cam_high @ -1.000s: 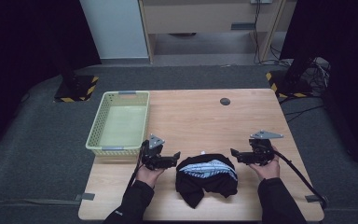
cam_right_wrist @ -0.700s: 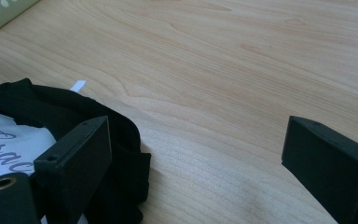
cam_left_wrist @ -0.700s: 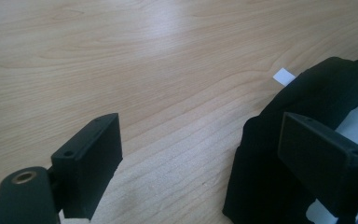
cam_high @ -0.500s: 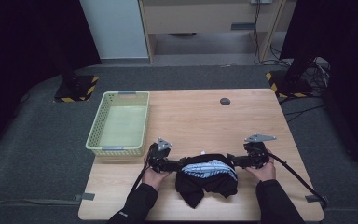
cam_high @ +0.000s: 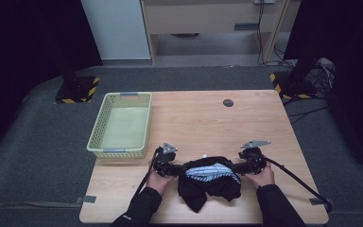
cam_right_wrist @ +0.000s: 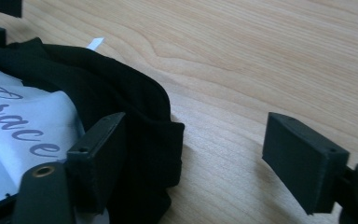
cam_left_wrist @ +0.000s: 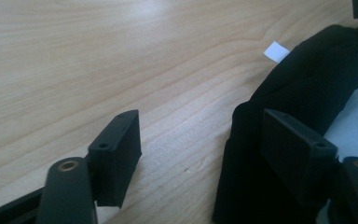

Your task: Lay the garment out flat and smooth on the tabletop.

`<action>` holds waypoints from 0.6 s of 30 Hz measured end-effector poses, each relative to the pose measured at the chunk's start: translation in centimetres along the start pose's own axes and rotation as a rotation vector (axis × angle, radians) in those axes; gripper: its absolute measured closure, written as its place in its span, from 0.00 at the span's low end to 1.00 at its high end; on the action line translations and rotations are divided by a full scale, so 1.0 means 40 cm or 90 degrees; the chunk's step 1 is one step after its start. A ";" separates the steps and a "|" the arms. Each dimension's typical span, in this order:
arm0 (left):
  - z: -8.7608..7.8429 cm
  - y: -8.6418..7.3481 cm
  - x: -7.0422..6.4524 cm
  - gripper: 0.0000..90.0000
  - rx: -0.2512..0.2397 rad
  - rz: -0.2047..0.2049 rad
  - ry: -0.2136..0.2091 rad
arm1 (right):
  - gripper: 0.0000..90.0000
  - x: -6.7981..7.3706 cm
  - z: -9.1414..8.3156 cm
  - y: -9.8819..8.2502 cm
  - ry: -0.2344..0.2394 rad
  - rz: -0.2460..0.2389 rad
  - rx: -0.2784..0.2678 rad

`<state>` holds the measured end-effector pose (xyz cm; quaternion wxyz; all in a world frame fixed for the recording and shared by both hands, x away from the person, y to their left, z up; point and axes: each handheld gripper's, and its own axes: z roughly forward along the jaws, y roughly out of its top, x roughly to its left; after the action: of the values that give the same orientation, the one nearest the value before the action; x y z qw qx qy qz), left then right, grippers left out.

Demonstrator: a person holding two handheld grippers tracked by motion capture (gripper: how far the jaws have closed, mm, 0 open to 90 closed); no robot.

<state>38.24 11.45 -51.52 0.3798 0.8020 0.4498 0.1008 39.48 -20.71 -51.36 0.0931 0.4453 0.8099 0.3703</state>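
Garment [cam_high: 209, 182] sits on the table [cam_high: 208, 123] near the front edge — left gripper [cam_high: 170, 166] and right gripper [cam_high: 246, 163] at either end. Basket [cam_high: 120, 125] lies back-left, small round disc [cam_high: 228, 102] further back.

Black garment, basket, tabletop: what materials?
Black garment: soft knit fabric, matte, by its folds; pale printed panel. Basket: likely plastic, pale yellow-green, perforated lattice walls. Tabletop: light wood or wood-look laminate, visible grain, slight sheen.
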 end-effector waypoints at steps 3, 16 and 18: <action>0.007 -0.002 0.000 0.38 0.007 -0.003 -0.011 | 0.32 0.002 0.005 -0.002 0.008 -0.001 0.005; 0.023 -0.009 -0.009 0.61 0.019 -0.009 -0.045 | 0.68 0.014 0.019 -0.008 0.039 -0.008 0.015; 0.025 -0.011 -0.011 0.66 0.019 -0.012 -0.055 | 0.71 0.016 0.021 -0.007 0.038 -0.013 0.017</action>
<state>38.21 10.71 -52.44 0.3876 0.8069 0.4422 0.0557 39.31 -19.85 -52.05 0.0668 0.4266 0.8218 0.3719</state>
